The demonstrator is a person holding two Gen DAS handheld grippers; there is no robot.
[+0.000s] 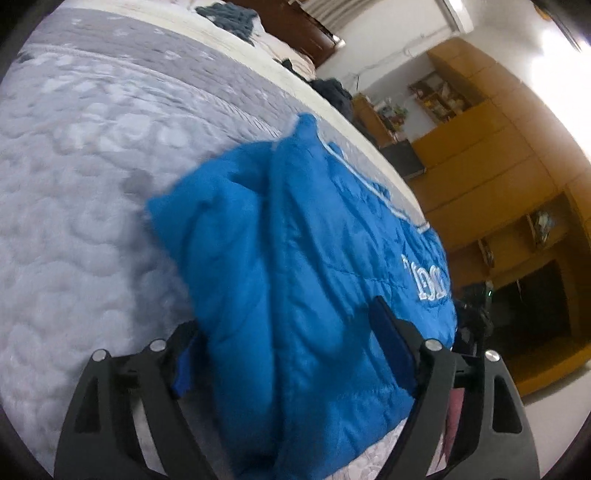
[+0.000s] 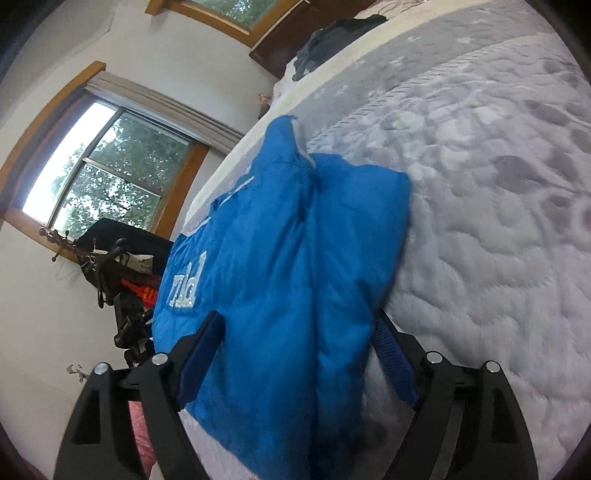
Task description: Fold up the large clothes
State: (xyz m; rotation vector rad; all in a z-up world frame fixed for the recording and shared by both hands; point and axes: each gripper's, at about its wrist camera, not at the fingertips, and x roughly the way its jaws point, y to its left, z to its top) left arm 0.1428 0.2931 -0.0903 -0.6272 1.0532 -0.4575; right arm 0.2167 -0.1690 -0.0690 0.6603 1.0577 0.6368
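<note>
Jacket: a blue padded jacket [image 1: 295, 266] [image 2: 280, 266] lies on the bed, near its edge, folded into a bundle with a long crease down the middle; white lettering shows on the side nearest the edge.
Bed: a grey-white quilted cover [image 1: 81, 192] [image 2: 498, 221] with a raised floral pattern spreads beyond the jacket.
Left gripper [image 1: 284, 325]: its 2 fingers stand wide apart, 1 at each side of the jacket's near end; whether the blue pads touch the fabric cannot be told.
Right gripper [image 2: 299, 325]: fingers likewise spread wide, straddling the jacket's near end, not clamped on it.
Room: wooden cabinets [image 1: 491, 166] stand past the bed in the left view; a window [image 2: 107, 170] with trees outside shows in the right view.
Far end of bed: dark clothes [image 2: 332, 33] lie heaped there.
</note>
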